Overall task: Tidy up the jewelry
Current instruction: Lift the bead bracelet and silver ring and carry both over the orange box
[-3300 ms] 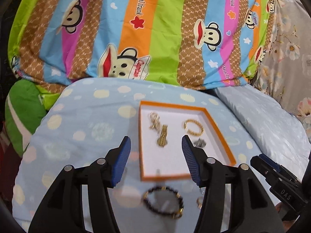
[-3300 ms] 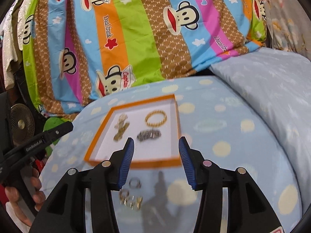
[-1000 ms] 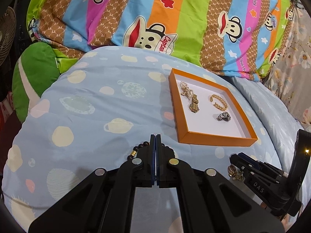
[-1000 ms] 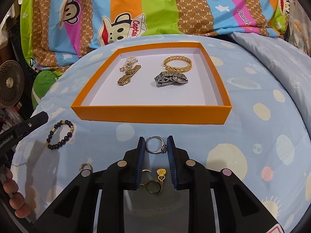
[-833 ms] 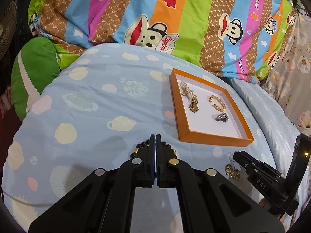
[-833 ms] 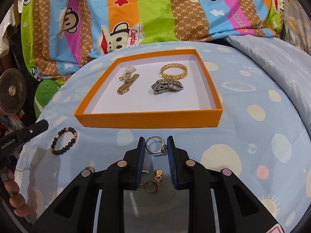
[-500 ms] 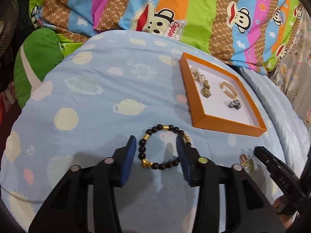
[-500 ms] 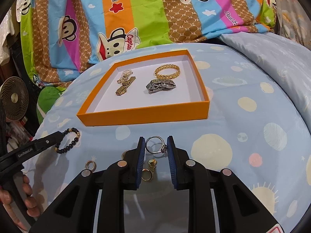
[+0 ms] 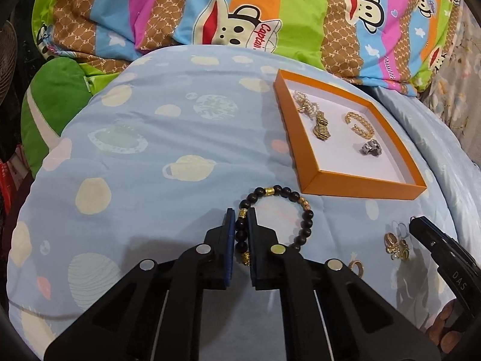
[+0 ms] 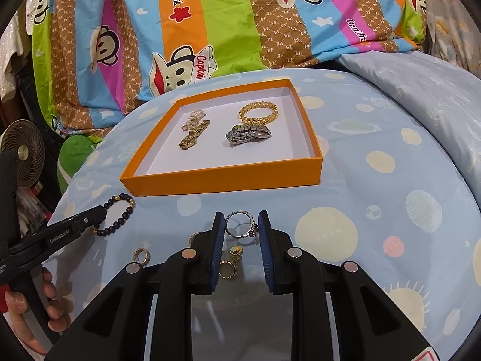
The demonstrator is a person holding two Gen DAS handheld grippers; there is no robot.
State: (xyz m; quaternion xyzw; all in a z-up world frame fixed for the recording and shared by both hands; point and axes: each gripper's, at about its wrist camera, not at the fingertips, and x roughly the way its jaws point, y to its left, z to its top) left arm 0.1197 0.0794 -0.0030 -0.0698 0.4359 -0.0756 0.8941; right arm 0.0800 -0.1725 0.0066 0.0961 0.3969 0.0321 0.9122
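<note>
At lower centre, the left gripper (image 9: 240,234) pinches the bead bracelet (image 9: 278,219) and the right gripper (image 10: 242,228) clamps the silver ring (image 10: 241,224), both probably bound for the orange tray (image 10: 222,177).

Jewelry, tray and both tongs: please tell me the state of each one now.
Left tongs: shut on bead bracelet, which lies on the quilt.
Right tongs: shut on silver ring, held upright.
Tray: open, holding four pieces.
Gold bangle: in tray, flat.
Loose gold rings: on quilt, outside tray.

Two low wrist views, both facing the orange tray (image 9: 360,185) (image 10: 222,180)
</note>
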